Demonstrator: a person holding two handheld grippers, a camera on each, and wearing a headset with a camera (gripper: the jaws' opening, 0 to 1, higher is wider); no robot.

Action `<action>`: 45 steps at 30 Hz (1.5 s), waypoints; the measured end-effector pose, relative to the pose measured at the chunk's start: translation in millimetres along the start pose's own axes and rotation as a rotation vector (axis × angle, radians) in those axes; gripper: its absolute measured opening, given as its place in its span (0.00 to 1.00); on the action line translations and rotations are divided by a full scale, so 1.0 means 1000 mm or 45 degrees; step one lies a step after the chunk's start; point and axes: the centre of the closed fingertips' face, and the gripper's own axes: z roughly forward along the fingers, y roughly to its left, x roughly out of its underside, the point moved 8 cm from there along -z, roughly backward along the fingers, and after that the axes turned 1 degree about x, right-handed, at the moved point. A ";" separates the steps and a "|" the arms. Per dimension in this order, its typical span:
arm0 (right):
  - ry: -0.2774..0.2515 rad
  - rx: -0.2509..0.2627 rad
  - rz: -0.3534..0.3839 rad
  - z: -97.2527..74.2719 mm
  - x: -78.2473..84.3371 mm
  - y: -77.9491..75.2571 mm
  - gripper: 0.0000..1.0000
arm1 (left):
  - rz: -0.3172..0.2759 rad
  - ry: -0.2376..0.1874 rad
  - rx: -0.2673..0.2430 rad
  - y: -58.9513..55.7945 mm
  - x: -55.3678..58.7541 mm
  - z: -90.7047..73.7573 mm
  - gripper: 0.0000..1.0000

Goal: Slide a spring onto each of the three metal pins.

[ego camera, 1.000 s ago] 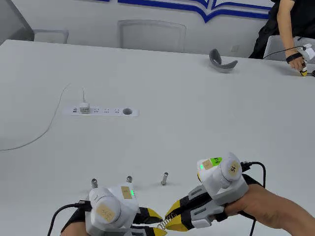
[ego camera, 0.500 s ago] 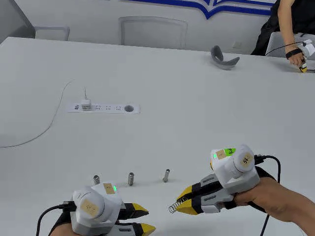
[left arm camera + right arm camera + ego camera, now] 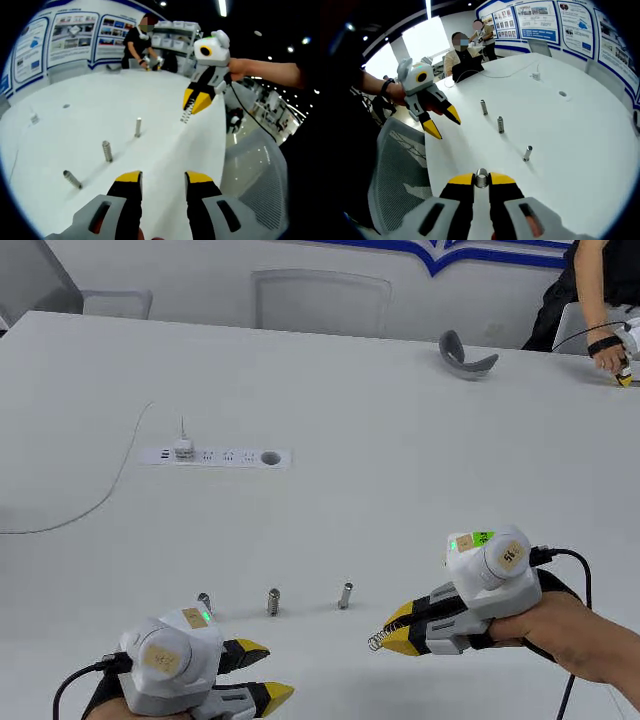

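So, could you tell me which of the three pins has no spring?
The pin nearest the right gripper is bare; the middle pin and left pin carry springs.

Left gripper (image 3: 272, 672) held low, fingers spread apart — right gripper (image 3: 398, 632) alongside, fingers pinched on a spring (image 3: 377, 640).

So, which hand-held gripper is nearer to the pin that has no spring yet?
Right. The right hand-held gripper, shut on a spring, is just right of the bare pin, toward the person. The left hand-held gripper, open, is farther off to its left.
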 end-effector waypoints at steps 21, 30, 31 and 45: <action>0.067 0.117 0.022 0.008 -0.001 -0.030 0.12 | -0.084 -0.013 -0.127 0.019 0.012 -0.018 0.47; 0.090 0.135 0.008 0.015 -0.003 -0.041 0.12 | -0.101 -0.011 -0.166 0.024 0.015 -0.025 0.52; 0.093 0.135 0.007 0.016 -0.003 -0.042 0.12 | -0.103 -0.014 -0.171 0.025 0.015 -0.026 0.52; 0.127 0.170 -0.019 0.027 -0.012 -0.062 0.12 | -0.114 -0.024 -0.220 0.031 0.014 -0.034 0.59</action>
